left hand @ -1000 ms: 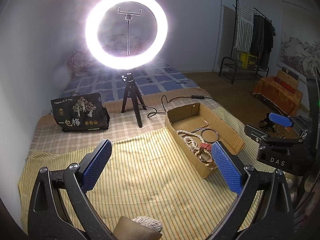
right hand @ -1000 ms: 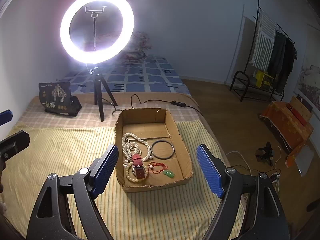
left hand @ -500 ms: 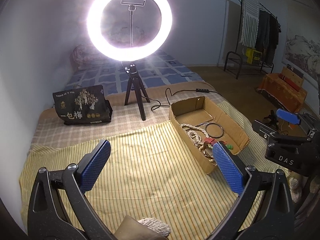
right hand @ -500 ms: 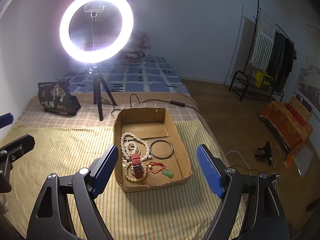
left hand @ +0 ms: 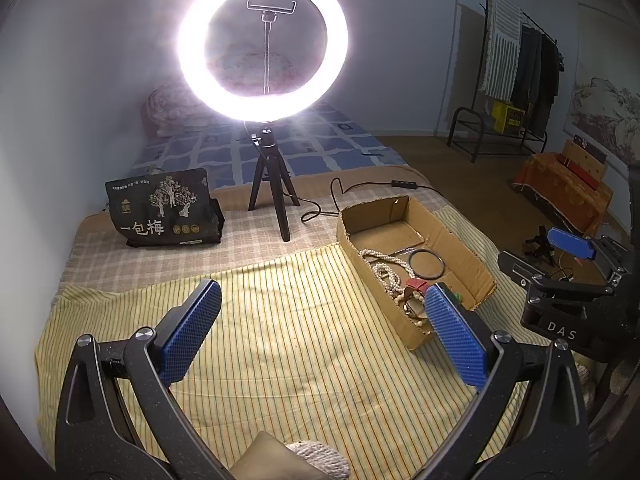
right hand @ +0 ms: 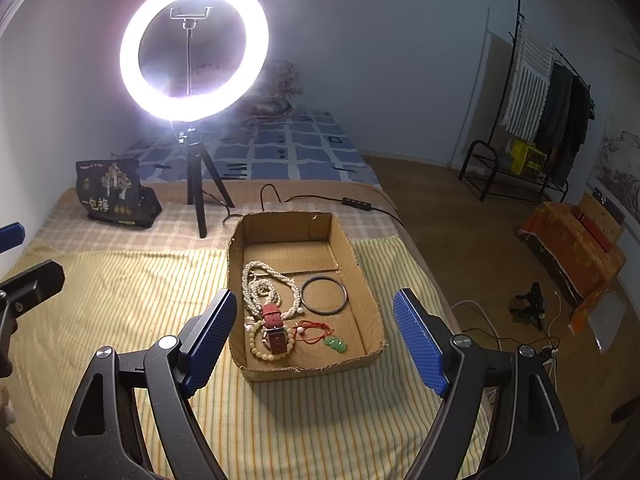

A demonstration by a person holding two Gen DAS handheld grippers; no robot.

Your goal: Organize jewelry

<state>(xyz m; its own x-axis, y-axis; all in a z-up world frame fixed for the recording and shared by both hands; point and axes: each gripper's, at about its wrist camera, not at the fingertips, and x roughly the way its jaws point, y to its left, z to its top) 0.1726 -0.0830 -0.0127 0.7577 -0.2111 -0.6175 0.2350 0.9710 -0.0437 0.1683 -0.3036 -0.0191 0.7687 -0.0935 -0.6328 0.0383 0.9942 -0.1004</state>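
The jewelry lay together in an open cardboard box on the yellow striped cloth. Inside, a white bead necklace sprawled along the side nearer the right gripper's left finger, a red-strapped watch lay across its lower loops, and a ring of cream beads sat around the watch's lower end. A dark bangle rested flat further in, apart from the beads, and a green pendant on red cord lay nearest the box's front wall.

The right gripper hovered with its blue fingers spread wide and holding nothing; the box sat straight ahead between them, in front of the tips. The left gripper was likewise spread wide and empty above the cloth, with the box beyond its right finger, which hid part of the near corner.

Past the box stood a lit ring light on a small black tripod, with a black printed bag off to the left of both pairs of fingers. A clothes rack stood against the far wall, to the right.
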